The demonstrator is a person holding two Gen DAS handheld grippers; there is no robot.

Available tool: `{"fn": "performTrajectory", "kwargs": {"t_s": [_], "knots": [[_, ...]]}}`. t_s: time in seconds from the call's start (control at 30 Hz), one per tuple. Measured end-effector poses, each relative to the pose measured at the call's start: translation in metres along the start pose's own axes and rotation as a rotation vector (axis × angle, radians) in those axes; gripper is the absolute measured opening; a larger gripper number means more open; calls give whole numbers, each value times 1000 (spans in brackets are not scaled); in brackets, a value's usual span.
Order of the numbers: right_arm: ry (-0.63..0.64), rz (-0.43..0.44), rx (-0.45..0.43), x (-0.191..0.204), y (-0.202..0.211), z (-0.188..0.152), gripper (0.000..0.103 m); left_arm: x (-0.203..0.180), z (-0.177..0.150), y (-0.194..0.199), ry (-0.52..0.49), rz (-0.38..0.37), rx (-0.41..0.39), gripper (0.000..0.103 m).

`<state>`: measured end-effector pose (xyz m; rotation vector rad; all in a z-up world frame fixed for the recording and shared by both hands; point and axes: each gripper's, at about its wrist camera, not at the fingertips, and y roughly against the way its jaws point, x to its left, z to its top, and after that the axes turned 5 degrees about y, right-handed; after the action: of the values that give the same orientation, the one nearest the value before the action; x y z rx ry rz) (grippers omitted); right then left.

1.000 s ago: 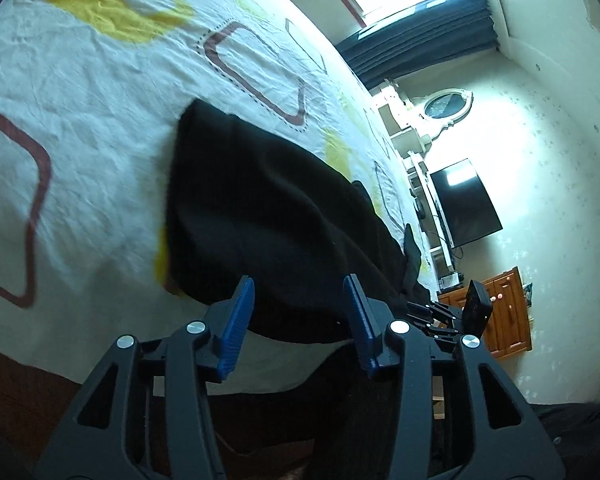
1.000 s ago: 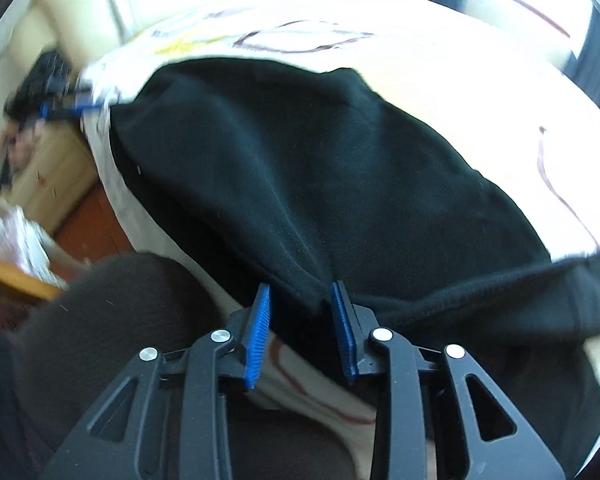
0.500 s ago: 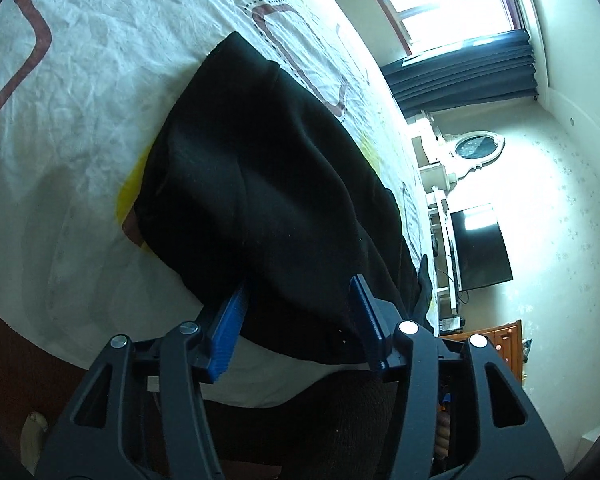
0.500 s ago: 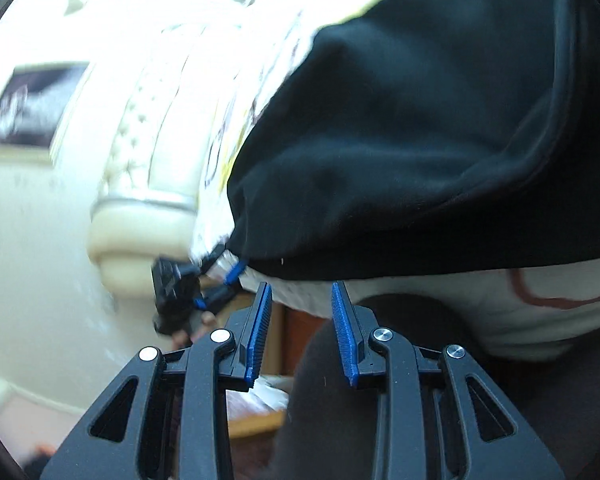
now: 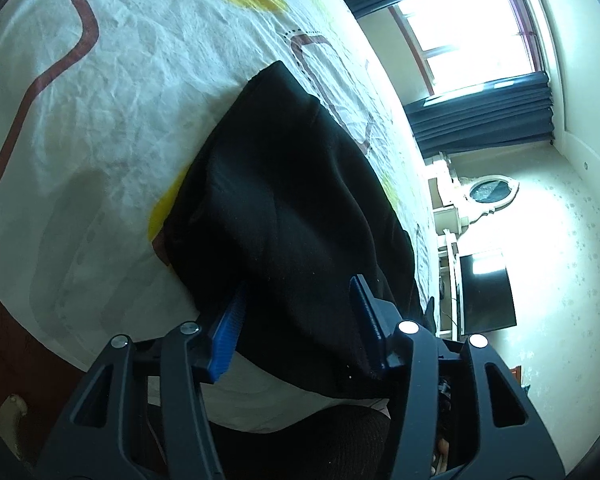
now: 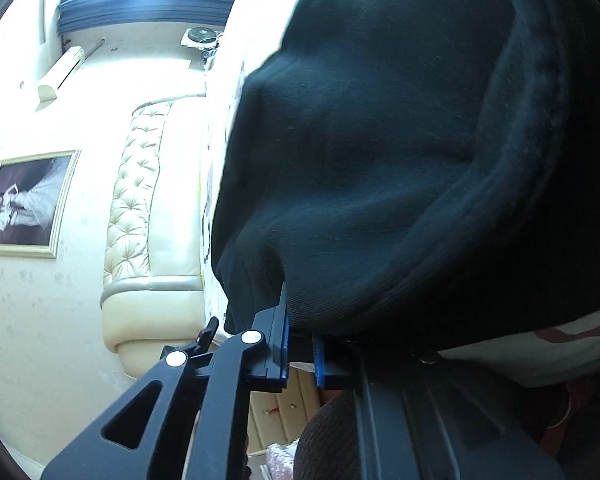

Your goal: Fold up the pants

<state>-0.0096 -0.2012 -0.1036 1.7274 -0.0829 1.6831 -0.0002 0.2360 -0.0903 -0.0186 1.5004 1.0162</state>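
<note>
Pants: I see the black pants (image 5: pixel 296 216) bunched in a folded heap on the bed (image 5: pixel 112 92), close to its near edge; their lower hem reaches that edge.
Left tool: my left tool (image 5: pixel 298 320) stands wide open, its blue fingers (image 5: pixel 230 332) straddling the near hem of the pants; the left finger is partly tucked under the cloth and the right one lies against it, with nothing pinched.
Right tool: my right tool (image 6: pixel 300 344) has its fingers (image 6: pixel 285 336) drawn nearly together on the thick hem of the pants (image 6: pixel 400 152), gripping that edge.
Edges: the sheet's near border hangs over the bed side just below the left tool; the pants' far corner points up the mattress toward the window (image 5: pixel 472 28).
Open room: I have bare patterned sheet to the left of the heap and beyond it, wide and wrinkled.
Left view only: it shows the dark curtains (image 5: pixel 484 116), a round mirror (image 5: pixel 492 190) and a dark screen (image 5: pixel 486 292) on the far wall.
Right view only: it shows the padded cream headboard (image 6: pixel 148 208) and a framed picture (image 6: pixel 26 204) on the wall, with cloth filling most of the frame, so I cannot tell how the heap lies from there.
</note>
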Motion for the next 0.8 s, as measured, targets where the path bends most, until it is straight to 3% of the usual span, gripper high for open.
{"fn": "performTrajectory", "kwargs": {"t_s": [0.03,0.07,0.13,0.37,0.5,0.6,0.73,0.8], "knots": [[12,1,-1,4,3,0,8,-1,2,2,-8,33,-10,17],[28,1,-1,9,6,-2,8,-3,1,3,-15,63,-19,9],[53,-3,1,12,19,2,8,-6,-1,9,0,65,-37,8],[28,-43,60,-4,27,-1,8,4,0,18,-18,120,-31,7],[9,-62,84,-15,23,1,8,20,5,12,23,95,-5,9],[38,-65,101,-9,32,7,14,20,7,17,30,64,4,10],[133,-145,73,4,82,30,29,0,3,41,-97,138,-66,24],[154,-205,15,4,125,52,31,-3,4,56,-133,175,-113,24]]}}
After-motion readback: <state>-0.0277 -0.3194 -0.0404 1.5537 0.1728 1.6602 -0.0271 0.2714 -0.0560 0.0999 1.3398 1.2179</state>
